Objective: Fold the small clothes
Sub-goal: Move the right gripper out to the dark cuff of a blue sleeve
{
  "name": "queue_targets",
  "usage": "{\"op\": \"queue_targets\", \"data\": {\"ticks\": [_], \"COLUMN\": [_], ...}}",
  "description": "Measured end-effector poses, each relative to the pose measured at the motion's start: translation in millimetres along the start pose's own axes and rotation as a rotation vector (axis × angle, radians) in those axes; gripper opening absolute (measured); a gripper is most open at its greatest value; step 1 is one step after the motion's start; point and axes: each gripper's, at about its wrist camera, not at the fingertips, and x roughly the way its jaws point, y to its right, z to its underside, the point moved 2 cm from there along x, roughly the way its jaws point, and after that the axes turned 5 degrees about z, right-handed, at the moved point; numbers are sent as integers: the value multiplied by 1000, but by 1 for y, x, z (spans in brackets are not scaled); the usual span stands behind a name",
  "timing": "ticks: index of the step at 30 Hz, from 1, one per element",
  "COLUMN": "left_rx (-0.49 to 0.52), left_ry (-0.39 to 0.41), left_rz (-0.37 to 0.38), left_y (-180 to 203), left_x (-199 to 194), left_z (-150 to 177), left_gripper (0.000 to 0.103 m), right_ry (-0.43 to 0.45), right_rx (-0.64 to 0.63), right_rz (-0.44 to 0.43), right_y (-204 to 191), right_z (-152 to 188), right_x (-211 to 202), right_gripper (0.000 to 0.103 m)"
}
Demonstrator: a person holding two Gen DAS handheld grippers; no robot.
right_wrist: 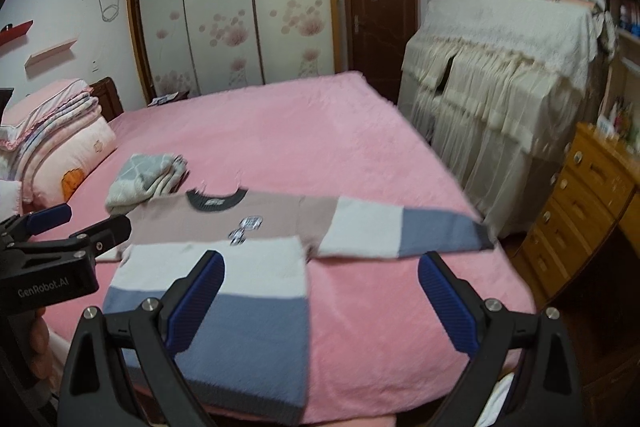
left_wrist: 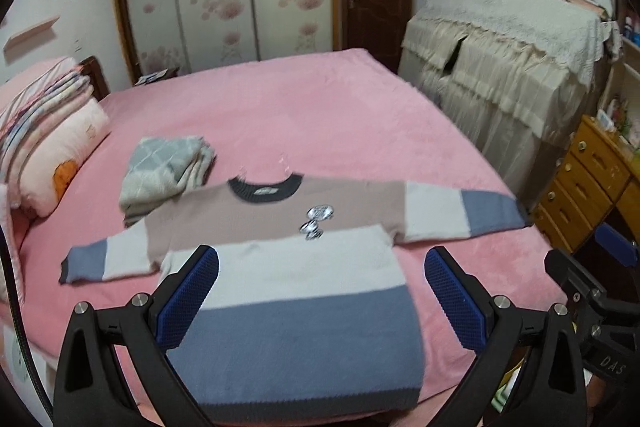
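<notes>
A small sweater (left_wrist: 296, 267) in pink, white and blue bands lies flat, front up, on the pink bed (left_wrist: 328, 115), both sleeves spread sideways. My left gripper (left_wrist: 322, 297) hovers open over its lower hem, with nothing between its blue pads (left_wrist: 188, 299). In the right wrist view the sweater (right_wrist: 224, 267) lies left of centre. My right gripper (right_wrist: 320, 303) stands open above the sweater's right edge and the bare bed (right_wrist: 360, 147). The left gripper's body (right_wrist: 60, 255) shows at the left edge there.
A folded grey-and-white garment (left_wrist: 164, 171) lies behind the sweater's left shoulder. Stacked quilts and a pillow (left_wrist: 44, 131) sit at the bed's left. A cloth-covered piece of furniture (left_wrist: 508, 67) and wooden drawers (left_wrist: 588, 179) stand to the right.
</notes>
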Motion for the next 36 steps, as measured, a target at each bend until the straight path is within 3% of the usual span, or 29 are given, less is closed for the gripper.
{"op": "queue_targets", "data": {"ticks": [8,15,19,27,34,36], "left_rx": [36,71,121,109,117,119], "left_ry": [71,175,148,67,8,-6], "left_rz": [188,194,195,248,240,235], "left_y": [36,75,103,140,163,168], "left_x": [5,42,85,162,215,226], "left_z": [-53,-74,-79,-74,-63,-60], "left_gripper": [103,103,103,102,102,103], "right_ry": [128,123,88,16,-13,-28], "right_rx": [22,24,26,33,90,128], "right_rz": [159,290,346,412,412,403], "right_y": [54,96,113,145,183,198], "right_z": [-48,-62,-58,-44,-37,-36], "right_x": [-10,21,44,82,107,115], "right_gripper": [98,98,98,98,97,90]}}
